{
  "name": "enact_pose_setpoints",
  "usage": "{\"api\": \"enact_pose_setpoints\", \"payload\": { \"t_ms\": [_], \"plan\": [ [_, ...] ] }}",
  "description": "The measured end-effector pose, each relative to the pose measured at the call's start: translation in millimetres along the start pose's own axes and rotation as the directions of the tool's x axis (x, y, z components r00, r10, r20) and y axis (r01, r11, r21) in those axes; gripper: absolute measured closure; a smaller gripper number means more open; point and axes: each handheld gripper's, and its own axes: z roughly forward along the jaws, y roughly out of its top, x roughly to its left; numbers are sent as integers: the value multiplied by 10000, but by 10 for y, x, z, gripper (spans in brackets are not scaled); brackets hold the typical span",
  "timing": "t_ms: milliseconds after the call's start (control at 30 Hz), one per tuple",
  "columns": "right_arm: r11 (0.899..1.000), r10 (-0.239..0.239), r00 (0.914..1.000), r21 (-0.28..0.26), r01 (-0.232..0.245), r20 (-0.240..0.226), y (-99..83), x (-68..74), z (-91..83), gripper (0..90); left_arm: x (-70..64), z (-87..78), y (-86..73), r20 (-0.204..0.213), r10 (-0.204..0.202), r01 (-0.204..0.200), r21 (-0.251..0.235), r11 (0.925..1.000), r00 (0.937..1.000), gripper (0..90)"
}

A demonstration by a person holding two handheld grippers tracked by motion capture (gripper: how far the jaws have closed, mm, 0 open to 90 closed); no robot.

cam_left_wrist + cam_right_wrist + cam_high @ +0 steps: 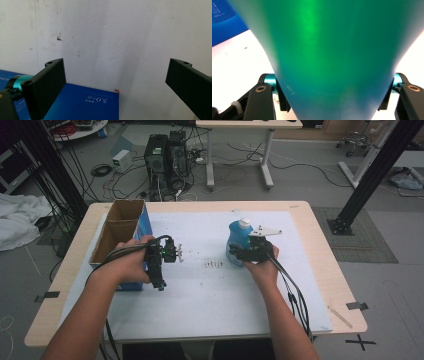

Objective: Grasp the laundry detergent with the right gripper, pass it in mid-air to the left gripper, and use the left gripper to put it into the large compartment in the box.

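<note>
A blue bottle (239,240) with a white cap stands upright on the white mat (210,290), right of centre. My right gripper (238,253) is shut on its lower body, coming in from the right. In the right gripper view the bottle (329,50) sits between the jaws, which press on both of its sides. My left gripper (159,280) hovers beside the front right corner of a tall blue carton (120,230) with an open cardboard top. The left gripper (116,63) is open and empty over the mat (112,37), with the carton's blue face (85,102) below it.
Small dark specks (214,264) lie on the mat between the two grippers. The mat covers most of the wooden table (330,270). Beyond the table are computer towers (165,155), cables and a desk leg on the floor.
</note>
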Motion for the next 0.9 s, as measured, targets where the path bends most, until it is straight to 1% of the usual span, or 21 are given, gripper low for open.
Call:
{"api": "enact_pose_setpoints", "payload": {
  "t_ms": [133,333,533,567,700,767,900],
  "plan": [
    [10000,-21,10000,-18,21,42,-3,-1,3,332,-2,2,3,2,-31,31,-25,10000,10000,29],
    [9999,-86,9999,-60,86,-60,-15,5,14,344,-4,6,0,-2,-28,28,-23,10000,10000,29],
    [9999,-146,9999,-44,146,7,-17,9,19,362,-3,4,-6,-11,-45,45,-24,10000,10000,29],
    [9998,-176,9998,-51,176,-24,-16,11,16,379,-6,6,-11,-23,-74,74,-47,10000,10000,29],
    [9998,-195,9998,-83,195,-29,-22,13,18,392,-5,9,-15,-27,-52,52,-6,10000,10000,29],
    [9996,-236,9997,-135,236,52,-26,15,17,416,-4,12,-19,-65,-53,53,-7,10000,10000,29],
    [9994,-281,9996,-206,282,69,-35,14,14,430,-3,12,-23,-65,-62,62,35,10000,10000,29]
  ]
}}
